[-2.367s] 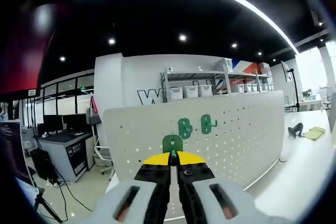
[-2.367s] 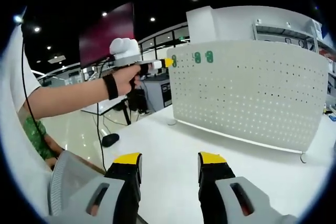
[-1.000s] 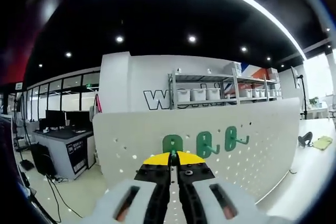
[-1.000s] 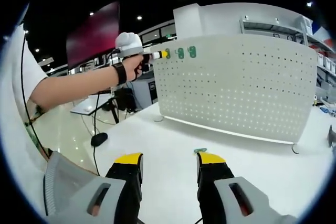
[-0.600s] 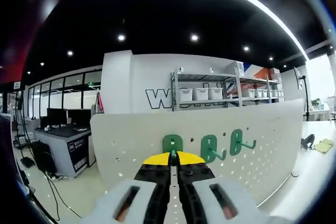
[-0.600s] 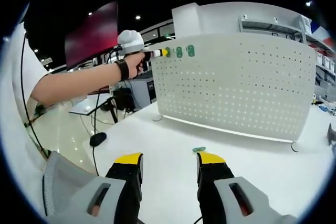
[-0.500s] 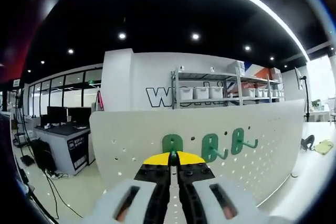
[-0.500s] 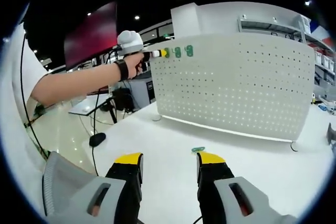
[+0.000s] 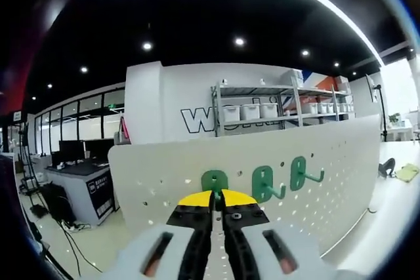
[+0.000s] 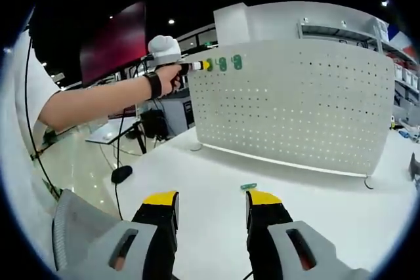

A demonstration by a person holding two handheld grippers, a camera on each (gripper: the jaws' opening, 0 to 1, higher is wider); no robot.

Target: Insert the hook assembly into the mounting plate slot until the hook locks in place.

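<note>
Left gripper view: green hook (image 9: 214,181) pinched against white pegboard (image 9: 328,175).

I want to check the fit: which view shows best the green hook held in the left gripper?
The left gripper view: the held hook sits close, just above the shut jaws, against the pegboard. The right gripper view shows it only tiny at the board's top corner.

matt white perforated metal-looking pegboard (image 10: 295,106), smooth green plastic hooks (image 9: 262,181) on it, glossy white tabletop (image 10: 216,188) below
</note>
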